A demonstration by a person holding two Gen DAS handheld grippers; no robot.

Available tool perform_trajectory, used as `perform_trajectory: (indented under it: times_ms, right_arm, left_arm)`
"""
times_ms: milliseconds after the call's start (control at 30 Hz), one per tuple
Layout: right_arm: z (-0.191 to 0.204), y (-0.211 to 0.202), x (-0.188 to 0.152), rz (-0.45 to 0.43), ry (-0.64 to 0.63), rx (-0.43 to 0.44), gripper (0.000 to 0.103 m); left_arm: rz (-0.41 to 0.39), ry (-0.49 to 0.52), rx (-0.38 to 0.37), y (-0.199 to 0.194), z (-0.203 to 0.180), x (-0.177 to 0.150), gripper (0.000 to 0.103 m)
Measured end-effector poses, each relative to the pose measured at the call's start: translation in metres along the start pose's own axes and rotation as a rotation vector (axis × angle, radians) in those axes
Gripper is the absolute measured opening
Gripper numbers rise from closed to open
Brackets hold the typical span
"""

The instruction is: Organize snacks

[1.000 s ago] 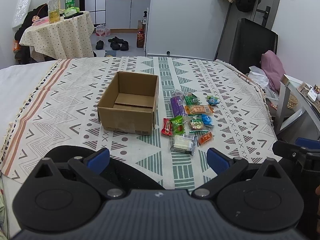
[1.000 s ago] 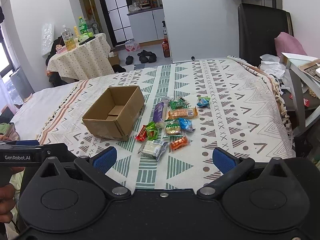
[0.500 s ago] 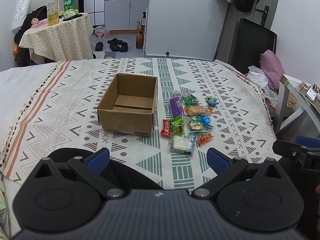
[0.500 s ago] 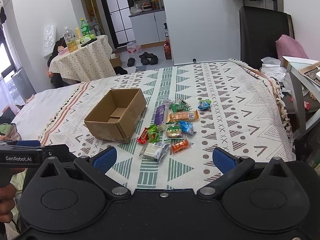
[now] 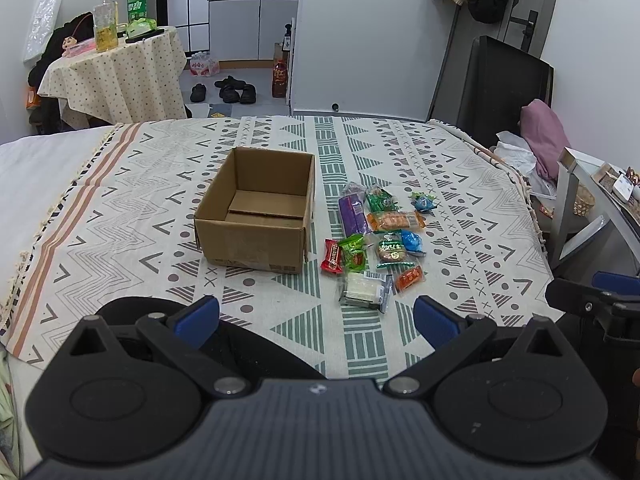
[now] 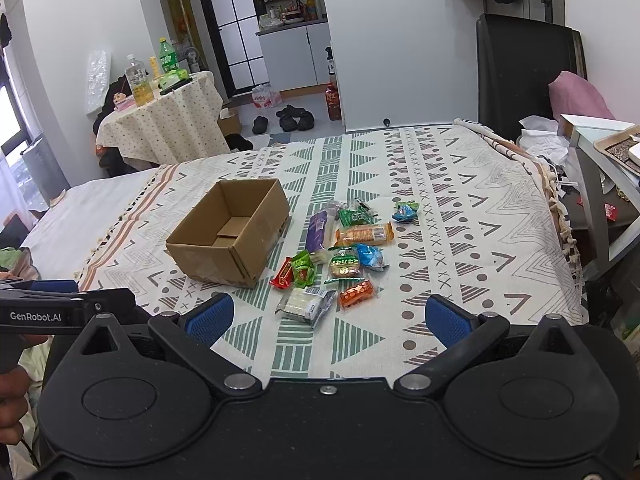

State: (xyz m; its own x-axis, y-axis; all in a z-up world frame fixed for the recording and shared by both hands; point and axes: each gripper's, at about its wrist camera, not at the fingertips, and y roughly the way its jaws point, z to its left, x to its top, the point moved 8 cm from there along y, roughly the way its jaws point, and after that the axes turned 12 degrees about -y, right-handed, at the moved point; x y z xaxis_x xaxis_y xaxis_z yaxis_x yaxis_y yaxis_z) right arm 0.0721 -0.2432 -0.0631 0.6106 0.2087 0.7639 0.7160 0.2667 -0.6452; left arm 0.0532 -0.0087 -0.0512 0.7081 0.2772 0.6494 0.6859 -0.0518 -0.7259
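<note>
Cardboard box (image 5: pixel 256 208) beside snacks (image 5: pixel 376 240); both grippers' fingers spread wide, "GenRobot.AI" label (image 6: pixel 35 316) only in right view.

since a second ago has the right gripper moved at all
Yes. In the right wrist view the cardboard box and snacks sit slightly lower and larger, so the open right gripper has eased forward toward them.

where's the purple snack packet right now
In both wrist views the purple snack packet lies on the patterned cloth, just right of the cardboard box, with the green packet at its far right.
</note>
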Motion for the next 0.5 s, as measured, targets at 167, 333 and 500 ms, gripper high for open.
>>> perform_trajectory:
  times_ms: [167,333,500]
  right_arm:
    - [-0.0004,-0.0005,-0.0003,0.000,-0.003,-0.001,0.103]
    - [0.0002,-0.0007,-0.0002,0.001,-0.004,-0.001,0.103]
    - [0.0009,-0.0006,-0.0006,0.000,-0.003,-0.002,0.103]
  left_arm:
    - [-0.001,0.001,0.000,-0.0001,-0.0003,0.0003,0.103]
    - [-0.001,-0.002,0.000,-0.0002,-0.0004,0.0009,0.103]
    - [-0.001,-0.001,-0.001,-0.0006,-0.0006,0.0005,0.103]
